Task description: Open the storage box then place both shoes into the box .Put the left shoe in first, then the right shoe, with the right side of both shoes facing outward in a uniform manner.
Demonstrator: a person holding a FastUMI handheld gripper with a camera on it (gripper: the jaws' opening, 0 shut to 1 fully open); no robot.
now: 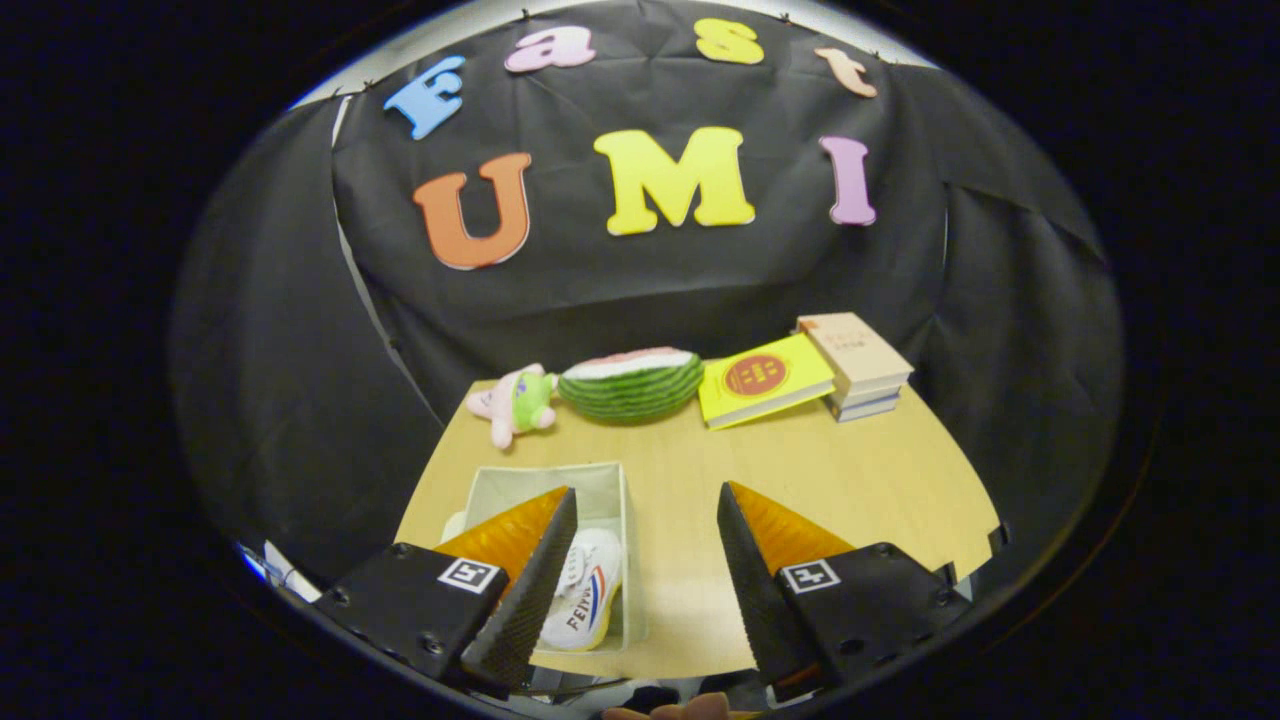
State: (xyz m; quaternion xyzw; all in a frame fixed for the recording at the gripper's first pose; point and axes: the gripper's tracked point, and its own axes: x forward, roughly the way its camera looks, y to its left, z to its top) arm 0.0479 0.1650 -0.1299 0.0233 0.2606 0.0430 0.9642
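A pale open storage box [600, 480] sits on the wooden table [850, 480], partly behind my left finger [540, 560]. Inside it lies a white shoe [588, 590] with red and blue stripes on its side. A second pale shape [453, 524] peeks out beside the left finger; I cannot tell what it is. My gripper [648, 510] hovers above the table's near part, open, with nothing between its fingers. The box lies under and ahead of the left finger, and bare table lies between the two fingers.
Along the table's far edge lie a pink and green plush toy [515, 400], a watermelon-slice cushion [632, 383], a yellow book [765, 378] and a stack of books [858, 365]. Black cloth surrounds the table. Fingertips of a hand [680, 710] show below the gripper.
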